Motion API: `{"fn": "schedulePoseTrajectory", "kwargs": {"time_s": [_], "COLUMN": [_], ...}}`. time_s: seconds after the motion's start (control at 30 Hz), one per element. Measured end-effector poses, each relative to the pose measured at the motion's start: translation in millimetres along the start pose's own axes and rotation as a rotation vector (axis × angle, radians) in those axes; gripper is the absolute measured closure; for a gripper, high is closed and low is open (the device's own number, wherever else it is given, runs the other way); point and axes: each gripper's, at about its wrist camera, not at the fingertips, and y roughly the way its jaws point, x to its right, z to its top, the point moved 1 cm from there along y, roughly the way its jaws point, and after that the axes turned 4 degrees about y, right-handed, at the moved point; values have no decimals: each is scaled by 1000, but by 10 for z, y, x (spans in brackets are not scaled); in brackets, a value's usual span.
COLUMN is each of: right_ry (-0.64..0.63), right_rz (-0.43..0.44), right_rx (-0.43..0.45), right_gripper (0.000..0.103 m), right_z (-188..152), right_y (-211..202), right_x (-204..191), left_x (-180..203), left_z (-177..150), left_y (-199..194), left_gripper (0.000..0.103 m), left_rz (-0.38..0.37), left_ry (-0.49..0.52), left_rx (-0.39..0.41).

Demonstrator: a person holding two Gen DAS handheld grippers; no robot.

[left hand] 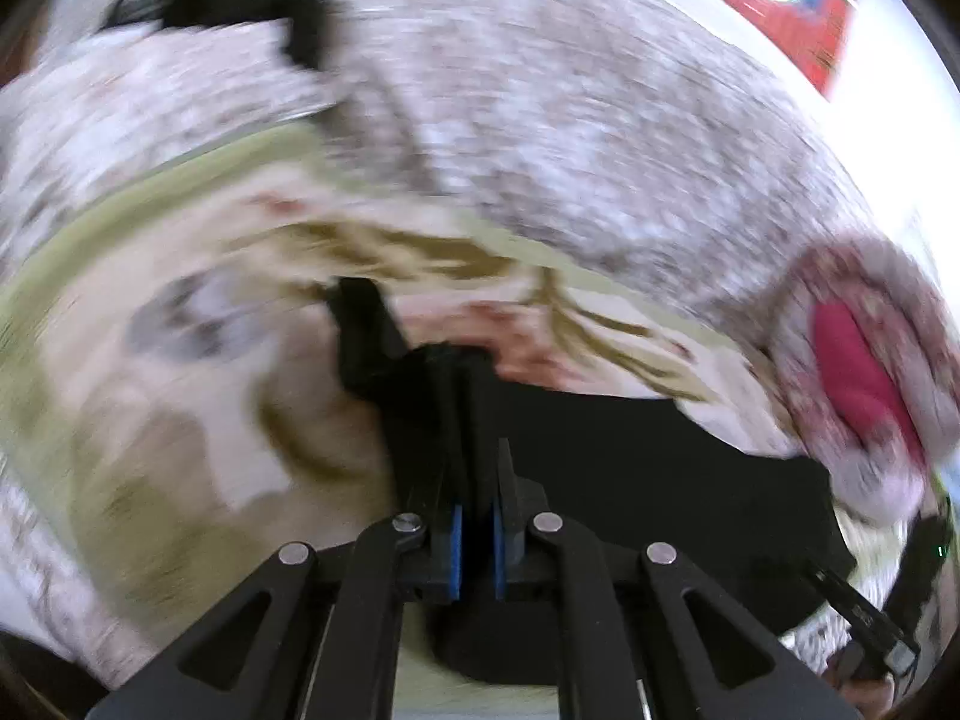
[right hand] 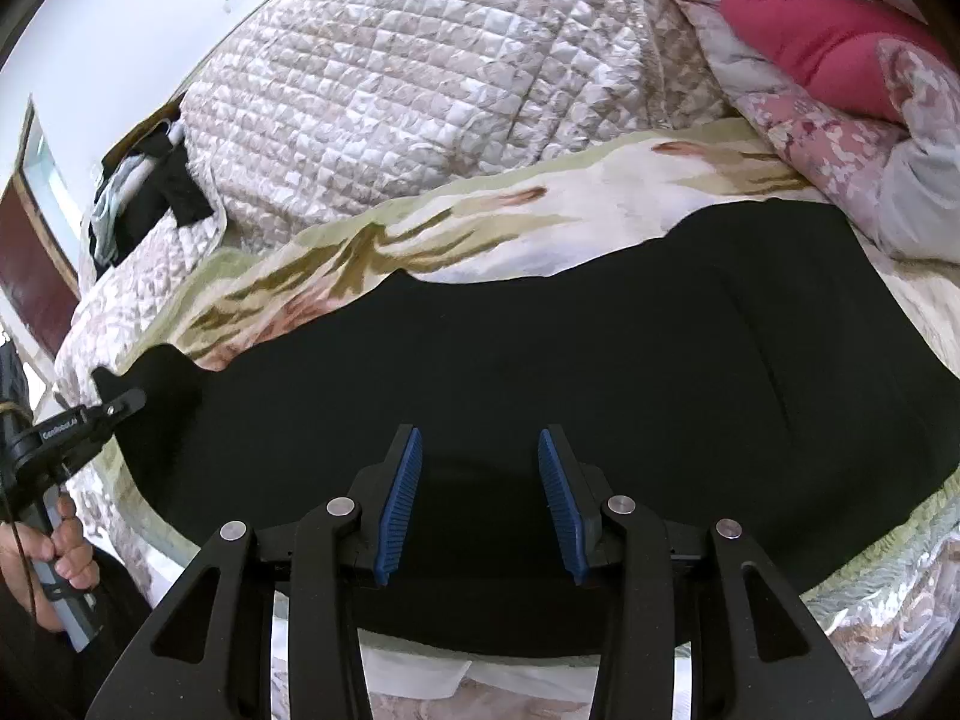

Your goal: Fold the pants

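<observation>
Your black pants lie spread flat across the floral sheet on the bed, a quilted cover heaped behind them.

Your left gripper has its pads pressed together on a corner of the pants; that view is blurred.

Your right gripper stands wide open over the near edge, holding nothing.
</observation>
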Motion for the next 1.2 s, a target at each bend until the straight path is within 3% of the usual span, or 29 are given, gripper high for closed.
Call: {"fn": "schedulePoseTrajectory", "kwargs": {"time_s": [0.2,0.37,0.47,0.53,0.63,0.73,0.8,0.93,1.03,1.13,1.2], "right_ry": [51,101,115,111,98,76,65,46,21,2,15], "right_rz": [-7,-10,-5,1,22,71,109,177,227,233,254], "right_rx": [7,-5,-13,-17,-24,-32,-49,-109,-188,-279,-281], "right_gripper": [62,62,62,62,62,62,62,62,62,62,62], "right_z": [21,26,22,23,26,17,20,90,150,164,201], "right_y": [-35,-25,-13,0,26,42,79,247,474,781,864], "right_x": [113,232,251,234,183,99,44,-125,-287,-381,-388], "left_x": [832,1327,1413,1444,1452,1467,1406,1159,933,726,606], "left_z": [50,-365,-641,-675,-632,-611,-578,-335,-124,2,24], "left_y": [237,490,632,590,515,402,279,141,220,316,361], "left_gripper": [95,95,95,95,93,82,81,70,70,70,70], "left_rz": [-164,-268,-287,-284,-337,-404,-440,-386,-285,-241,-221], "left_ry": [172,277,294,325,300,308,307,293,284,251,225], "left_rx": [-48,-165,-250,-224,-238,-243,-228,-156,-127,-118,-110]}}
